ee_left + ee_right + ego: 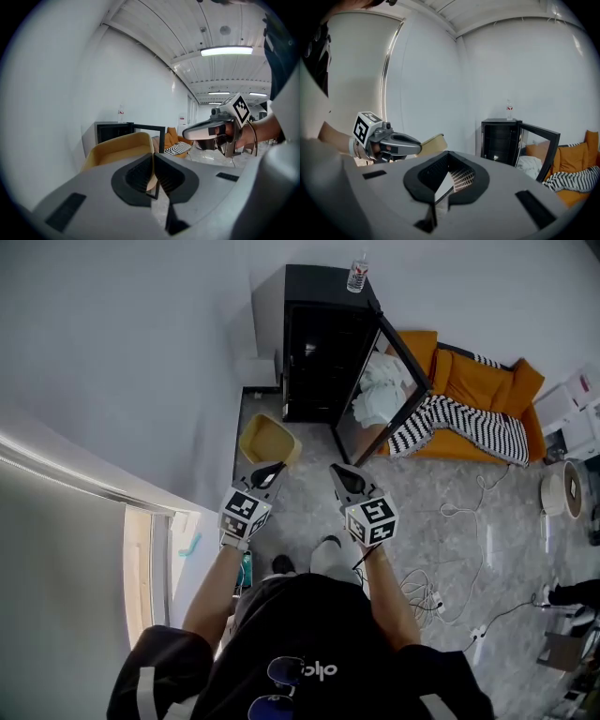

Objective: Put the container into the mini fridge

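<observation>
Left fingers (138,176) are pinched shut on the container's (119,147) near wall, ribbed black pads on either side of the thin rim. Right fingers (464,178) sit slightly apart with nothing between them. The left gripper (267,474) holds the container out in front, above the floor (450,484); the right gripper (349,482) is level beside it, apart from it. Progress: pickup done, carry underway, placement not yet done. The fridge (314,343) is well ahead of both grippers with its door (384,390) swung wide open, so my read is only the approach, insert and release are left. Container is mustard yellow, looks like smooth matte plastic: an open tub with rounded corners, and it appears empty. Fridge is a boxy black cabinet with a dark inside and a glass-panelled door in a black frame. A clear bottle (357,274) stands on its top. An orange sofa (478,381) with a striped throw (459,423) sits just past the door.
</observation>
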### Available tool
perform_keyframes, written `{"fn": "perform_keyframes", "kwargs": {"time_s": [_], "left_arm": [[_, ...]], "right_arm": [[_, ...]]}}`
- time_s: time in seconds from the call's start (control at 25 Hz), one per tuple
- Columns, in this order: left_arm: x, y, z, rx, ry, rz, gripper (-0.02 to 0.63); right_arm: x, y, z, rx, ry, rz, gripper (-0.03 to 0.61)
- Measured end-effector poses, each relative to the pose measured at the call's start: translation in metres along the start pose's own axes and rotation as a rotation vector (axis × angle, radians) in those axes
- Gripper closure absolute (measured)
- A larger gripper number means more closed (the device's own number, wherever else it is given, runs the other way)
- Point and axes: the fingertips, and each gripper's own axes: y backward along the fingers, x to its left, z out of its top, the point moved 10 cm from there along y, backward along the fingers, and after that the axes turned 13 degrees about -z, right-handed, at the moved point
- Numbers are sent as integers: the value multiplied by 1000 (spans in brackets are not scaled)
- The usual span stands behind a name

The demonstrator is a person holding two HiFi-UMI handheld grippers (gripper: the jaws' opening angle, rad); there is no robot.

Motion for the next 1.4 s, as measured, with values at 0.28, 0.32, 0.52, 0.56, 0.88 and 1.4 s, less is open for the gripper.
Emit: {"fn": "perform_keyframes", "kwargs": {"time_s": [0.28,0.32,0.52,0.56,0.88,1.4], "left_arm": [[18,-20,-1,5,1,-11,595],[23,-23,-1,6,1,-10,595],[60,-49,1,15,-3,-1,595],[70,-56,3,17,-4,0,595],[145,-121,31,34,-6,7,595],[207,-202,81,80,-13,37,595]], "right_arm": [[-18,-24,-6,16,-18,-5,572],[-21,-31,-5,15,-20,-3,572],[-46,-76,-1,8,-34,10,572],[-53,-87,1,8,-34,12,572],[-114,-170,31,5,-51,28,572],[-206,-246,68,-3,-88,67,572]]}}
